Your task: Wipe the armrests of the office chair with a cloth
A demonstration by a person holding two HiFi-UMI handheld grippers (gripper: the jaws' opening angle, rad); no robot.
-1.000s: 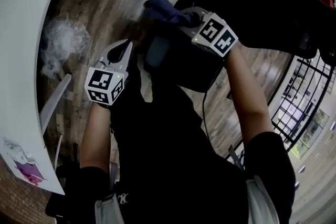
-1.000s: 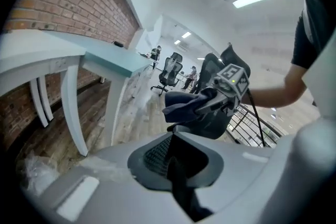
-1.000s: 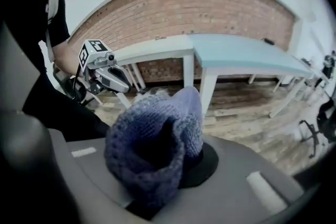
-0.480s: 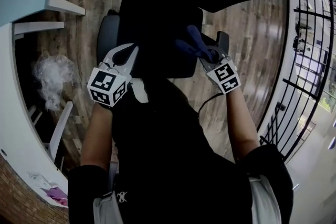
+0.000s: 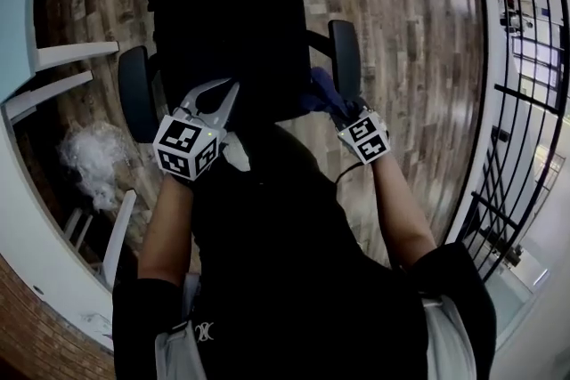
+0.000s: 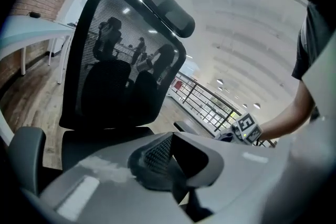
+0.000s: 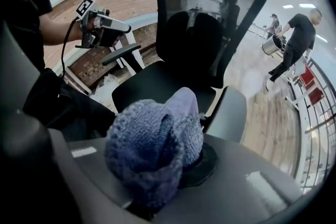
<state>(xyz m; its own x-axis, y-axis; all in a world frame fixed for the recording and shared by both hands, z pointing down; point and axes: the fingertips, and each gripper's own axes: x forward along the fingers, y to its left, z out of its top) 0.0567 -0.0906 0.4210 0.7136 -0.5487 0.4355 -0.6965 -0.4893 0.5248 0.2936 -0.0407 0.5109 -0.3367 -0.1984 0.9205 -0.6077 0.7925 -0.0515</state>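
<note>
A black mesh office chair [image 5: 240, 22] stands before me, its backrest [image 6: 121, 60] facing both grippers. Its left armrest [image 5: 134, 93] and right armrest [image 5: 346, 58] are dark pads on either side of the seat [image 7: 157, 86]. My right gripper [image 5: 343, 113] is shut on a bunched blue knitted cloth [image 7: 155, 149]. The cloth [image 5: 322, 93] hangs just at the near end of the right armrest; whether they touch I cannot tell. My left gripper [image 5: 230, 92] is shut with nothing in it and hovers over the seat's near left side, beside the left armrest.
A curved white desk [image 5: 36, 218] runs along the left with a clump of clear plastic [image 5: 89, 160] on the wood floor under it. A black railing [image 5: 525, 58] lies to the right. A person [image 7: 294, 44] walks in the distance.
The view has swung so the chair sits straight ahead. My right gripper has carried the cloth to the right armrest's near end. The left gripper has hardly moved.
</note>
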